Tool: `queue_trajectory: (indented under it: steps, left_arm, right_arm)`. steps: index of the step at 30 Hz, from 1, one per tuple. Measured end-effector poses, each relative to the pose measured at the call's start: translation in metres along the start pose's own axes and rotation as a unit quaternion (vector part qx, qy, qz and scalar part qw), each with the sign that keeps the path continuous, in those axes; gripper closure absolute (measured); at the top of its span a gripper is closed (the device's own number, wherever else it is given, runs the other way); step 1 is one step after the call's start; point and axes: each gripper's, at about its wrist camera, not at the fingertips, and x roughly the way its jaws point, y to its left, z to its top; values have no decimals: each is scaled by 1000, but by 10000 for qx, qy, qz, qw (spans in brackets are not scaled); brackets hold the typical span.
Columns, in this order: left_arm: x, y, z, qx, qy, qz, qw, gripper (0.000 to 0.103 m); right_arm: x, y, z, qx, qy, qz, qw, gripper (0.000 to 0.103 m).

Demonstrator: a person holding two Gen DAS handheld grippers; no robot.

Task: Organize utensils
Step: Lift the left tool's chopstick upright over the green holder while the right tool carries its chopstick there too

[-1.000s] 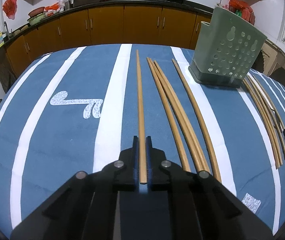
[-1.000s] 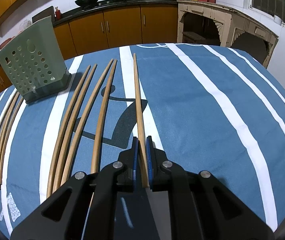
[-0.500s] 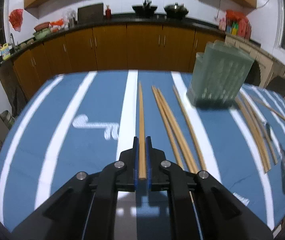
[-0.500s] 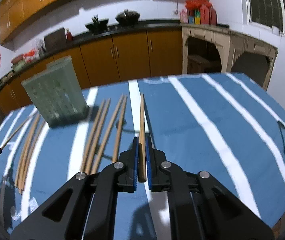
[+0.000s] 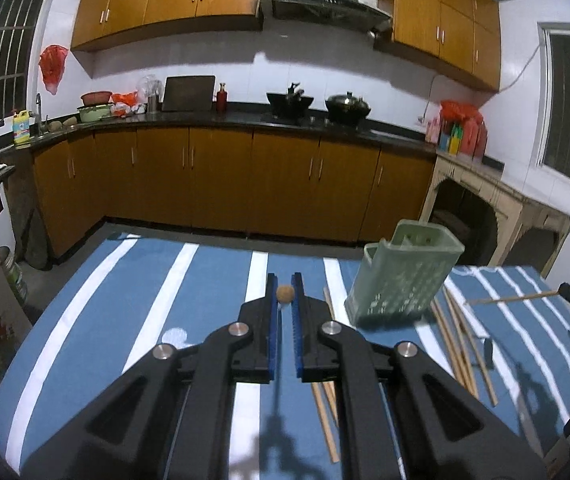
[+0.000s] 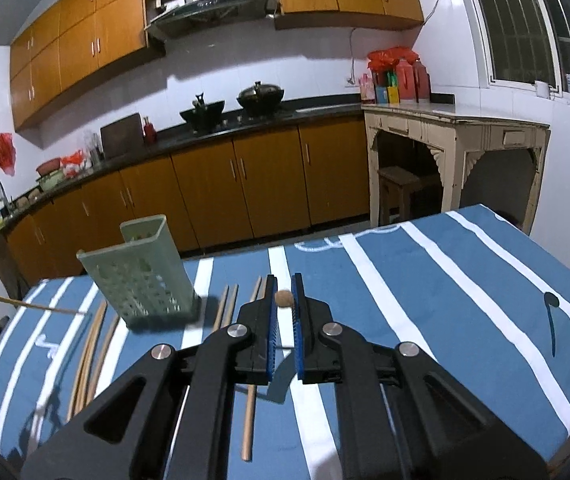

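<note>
We see a blue white-striped tablecloth (image 5: 145, 300). Beyond it stand wooden base cabinets (image 5: 221, 180); on their black counter sit two dark woks (image 5: 289, 100), a red bottle (image 5: 221, 97) and a yellow jug (image 5: 21, 127).

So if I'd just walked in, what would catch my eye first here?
Probably the left gripper and the right gripper, each pinching one chopstick seen end-on as a small round dot. Next, the green perforated holder standing on the blue striped tablecloth, with loose chopsticks lying beside it.
</note>
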Motion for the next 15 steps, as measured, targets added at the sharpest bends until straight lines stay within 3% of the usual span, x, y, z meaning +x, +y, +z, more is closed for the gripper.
queue_trajectory:
  steps: [10, 15]
  left_arm:
    - [2, -1, 24, -78, -166, 55, 9998, 95]
    - [1, 2, 48, -97, -380, 81, 9992, 96]
  right_arm:
    - [3, 3, 20, 47, -150, 17, 9999, 95]
    - [9, 10, 48, -38, -321, 49, 9995, 95]
